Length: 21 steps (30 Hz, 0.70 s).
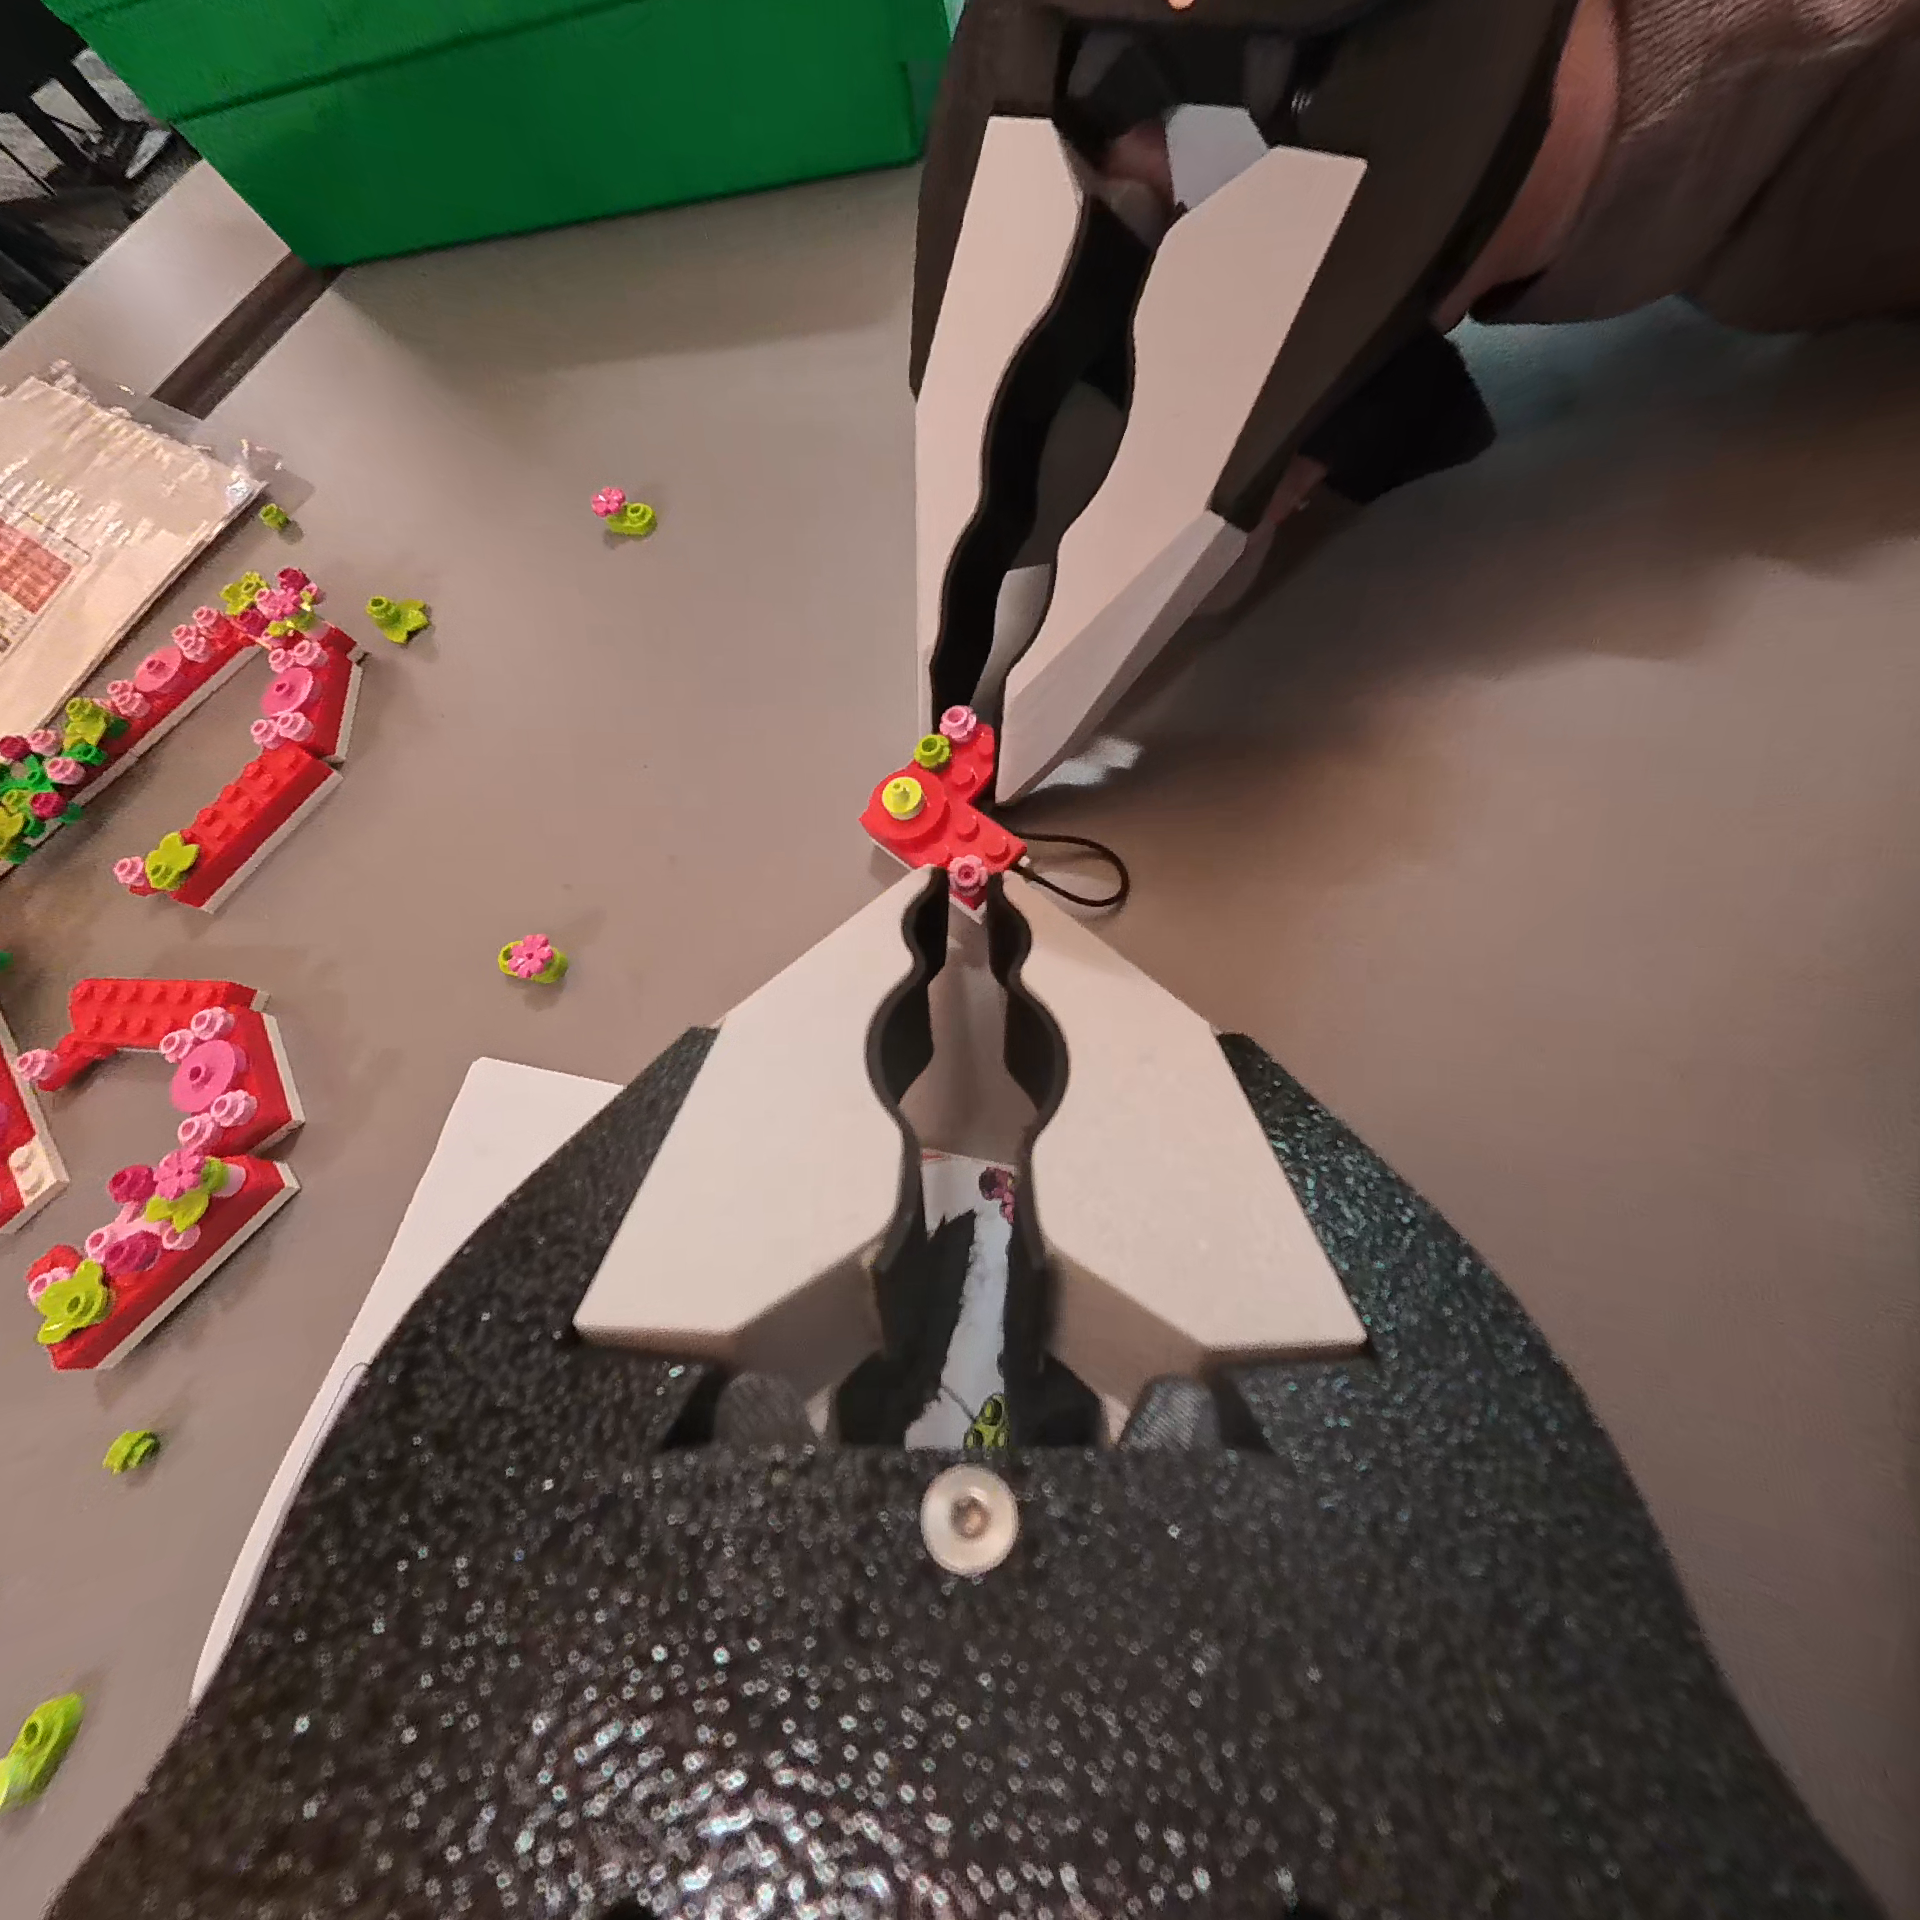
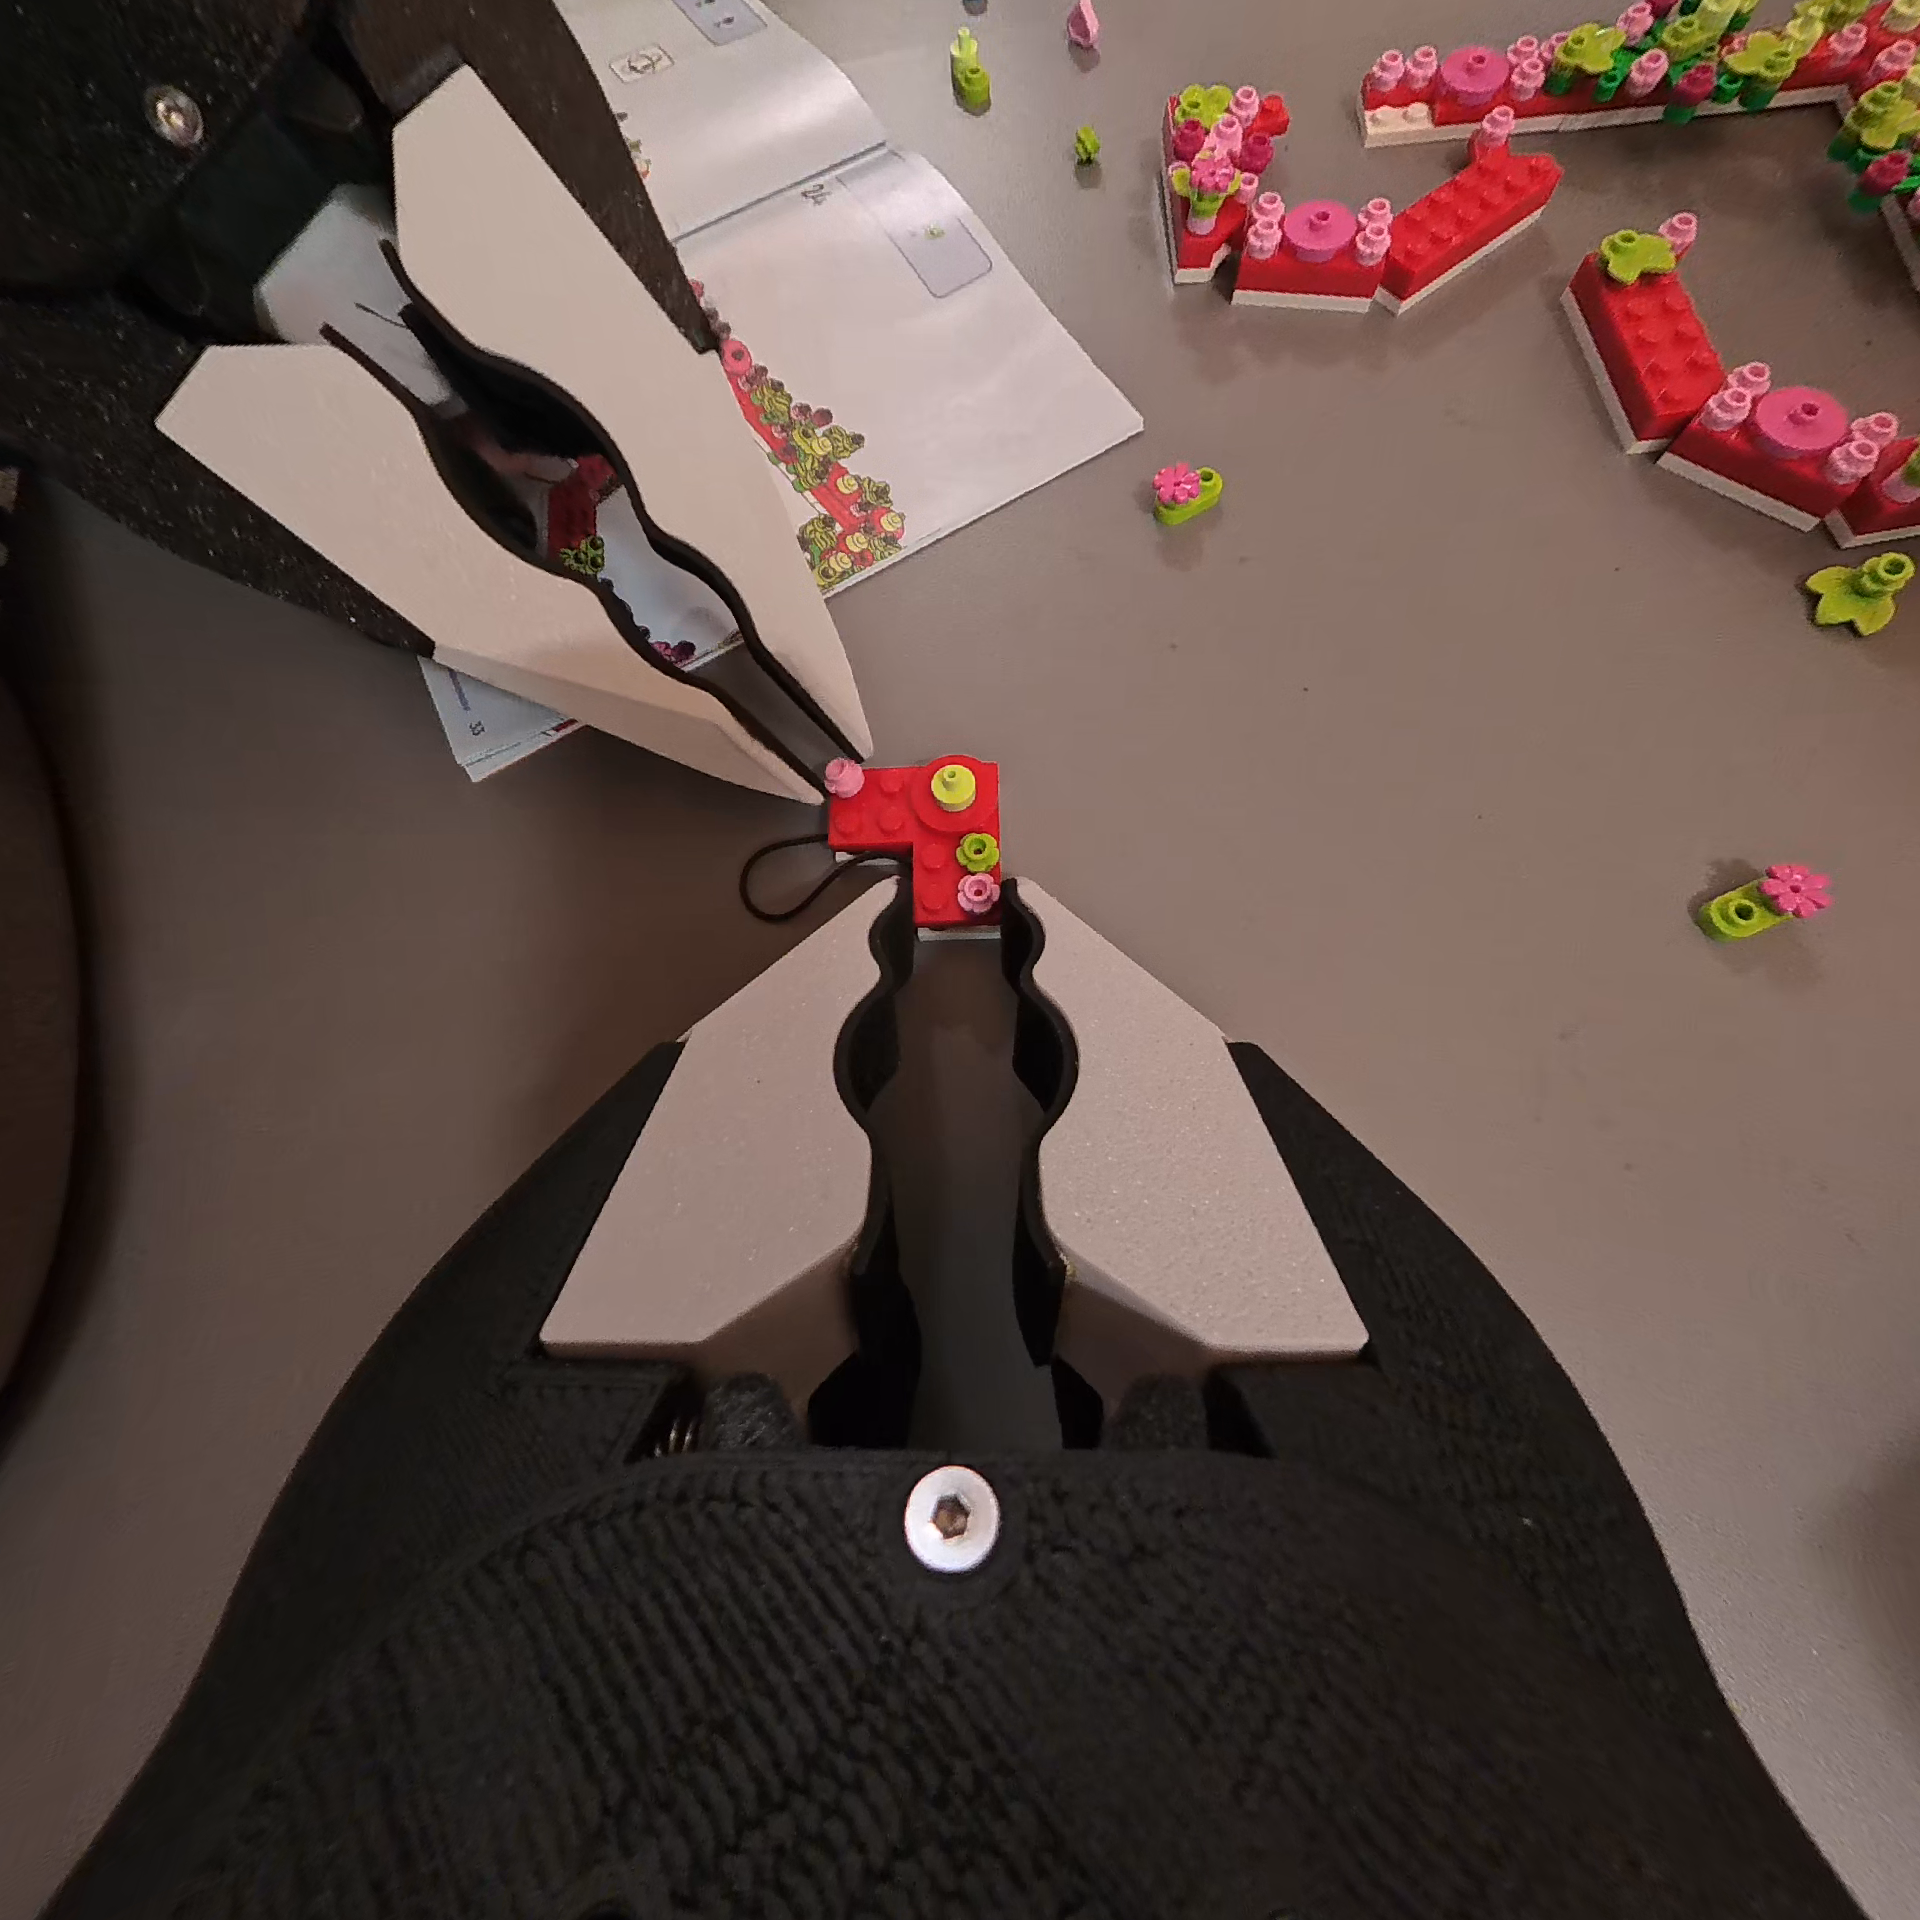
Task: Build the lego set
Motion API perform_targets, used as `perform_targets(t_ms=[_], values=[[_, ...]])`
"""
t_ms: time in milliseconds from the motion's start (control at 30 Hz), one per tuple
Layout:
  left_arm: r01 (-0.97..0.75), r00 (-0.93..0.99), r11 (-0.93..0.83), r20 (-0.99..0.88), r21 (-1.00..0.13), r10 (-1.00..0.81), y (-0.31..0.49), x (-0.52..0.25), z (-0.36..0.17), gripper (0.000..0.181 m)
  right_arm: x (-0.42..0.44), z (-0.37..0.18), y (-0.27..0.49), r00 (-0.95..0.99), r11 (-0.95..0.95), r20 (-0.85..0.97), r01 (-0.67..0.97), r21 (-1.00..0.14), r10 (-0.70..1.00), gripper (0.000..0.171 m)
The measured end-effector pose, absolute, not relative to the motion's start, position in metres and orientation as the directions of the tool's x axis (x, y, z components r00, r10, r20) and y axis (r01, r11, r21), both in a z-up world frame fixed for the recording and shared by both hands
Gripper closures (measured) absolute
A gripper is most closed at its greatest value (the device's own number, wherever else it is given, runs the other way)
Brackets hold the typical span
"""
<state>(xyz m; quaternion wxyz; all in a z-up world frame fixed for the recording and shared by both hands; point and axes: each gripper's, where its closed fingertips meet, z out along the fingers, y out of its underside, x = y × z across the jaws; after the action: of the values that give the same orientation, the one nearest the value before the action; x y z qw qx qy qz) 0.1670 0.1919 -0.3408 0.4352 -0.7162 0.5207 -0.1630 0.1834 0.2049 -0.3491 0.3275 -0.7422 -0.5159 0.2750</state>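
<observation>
A small red L-shaped lego piece (image 1: 935, 821) with lime and pink studs sits just above the grey table (image 1: 1455, 935), held between both grippers. My left gripper (image 1: 964, 894) is shut on one leg, by a pink stud. My right gripper (image 1: 987, 769) comes from the far side and is shut on the other leg. In the right wrist view the piece (image 2: 914, 821) has one leg between the right gripper's (image 2: 956, 899) tips, and the left gripper (image 2: 847, 774) pinches the other end. A thin black cord loop (image 2: 790, 883) hangs from the piece.
Larger red lego sections with pink and green flowers (image 1: 249, 727) (image 2: 1351, 239) lie to the left of the left gripper. Loose flower pieces (image 1: 532, 956) (image 2: 1184, 494) are scattered about. An open instruction booklet (image 2: 914, 343), a plastic bag (image 1: 94, 520) and a green box (image 1: 520, 125) are nearby. The tips of both grippers are at nearly the same place.
</observation>
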Motion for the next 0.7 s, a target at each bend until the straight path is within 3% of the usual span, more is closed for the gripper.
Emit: perform_targets(t_ms=[333,467,600,700], values=[[-0.605,0.410,-0.104,-0.197,-0.789,-0.891,0.192,0.168,-0.342,0.172,0.183,-0.349,0.205,0.317,-0.255,-0.073,0.585,-0.770,0.946,0.156],[-0.608,0.392,-0.093,-0.197,-0.788,-0.898,0.189,0.169,-0.342,0.156,0.183,-0.349,0.206,0.325,-0.279,-0.099,0.574,-0.770,0.941,0.156],[-0.606,0.317,0.073,-0.325,-0.792,-0.891,0.184,0.172,-0.331,0.137,0.185,-0.348,0.208,0.354,-0.347,-0.166,0.544,-0.764,0.920,0.156],[-0.660,0.221,0.313,-0.575,-0.683,-0.787,0.187,0.169,-0.324,0.134,0.189,-0.344,0.211,0.384,-0.385,-0.191,0.530,-0.755,0.903,0.156]])
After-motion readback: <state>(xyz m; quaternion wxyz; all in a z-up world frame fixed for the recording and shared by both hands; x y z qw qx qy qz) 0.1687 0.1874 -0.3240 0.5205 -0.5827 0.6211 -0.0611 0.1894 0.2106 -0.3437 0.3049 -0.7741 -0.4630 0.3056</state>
